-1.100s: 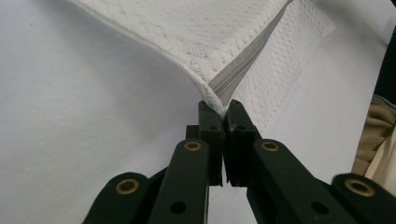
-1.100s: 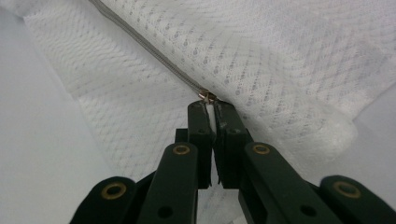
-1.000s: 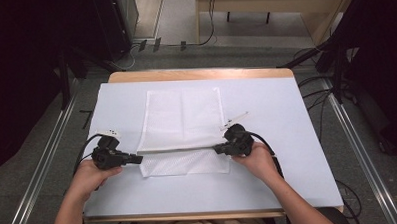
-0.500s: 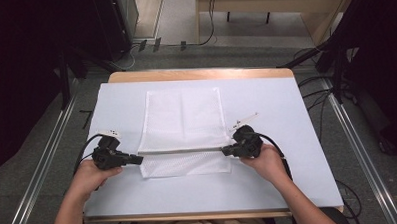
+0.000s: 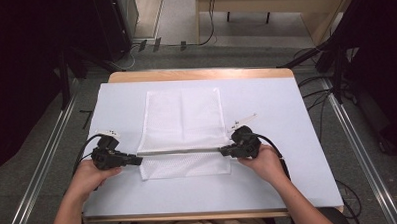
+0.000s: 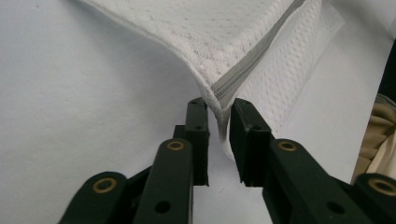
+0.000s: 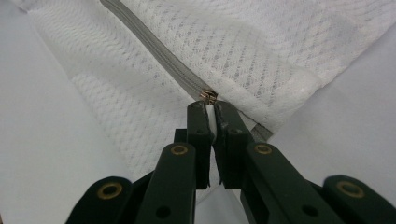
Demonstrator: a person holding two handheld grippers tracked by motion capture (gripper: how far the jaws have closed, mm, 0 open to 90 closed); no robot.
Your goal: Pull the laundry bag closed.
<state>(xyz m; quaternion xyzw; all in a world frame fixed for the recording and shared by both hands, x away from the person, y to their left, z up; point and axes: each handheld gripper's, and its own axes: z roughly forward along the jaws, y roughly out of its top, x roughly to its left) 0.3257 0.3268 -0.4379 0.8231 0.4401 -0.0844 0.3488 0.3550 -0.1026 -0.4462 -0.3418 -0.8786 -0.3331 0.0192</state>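
Observation:
A white mesh bag [image 5: 183, 120] lies flat mid-table, its grey zipper [image 5: 180, 151] running across near its front end. My left gripper [image 5: 138, 158] is shut on the bag's left corner at the zipper's end, and in the left gripper view the jaws [image 6: 218, 112] pinch the fabric beside the zipper [image 6: 252, 65] and lift it slightly. At the bag's right edge my right gripper [image 5: 222, 151] is shut on the zipper pull. The right gripper view has the metal slider [image 7: 208, 96] just beyond the closed tips [image 7: 210, 109]. The zipper looks taut between the two grippers.
The white table top [image 5: 286, 114] has a wooden far edge [image 5: 200, 74]. Cables trail from both grippers across the table. Metal rails [image 5: 45, 162] run along the floor on both sides, with dark equipment and cables beyond the table.
The right gripper has shifted slightly right and toward me, at the zipper's right end. The left gripper has stayed where it was.

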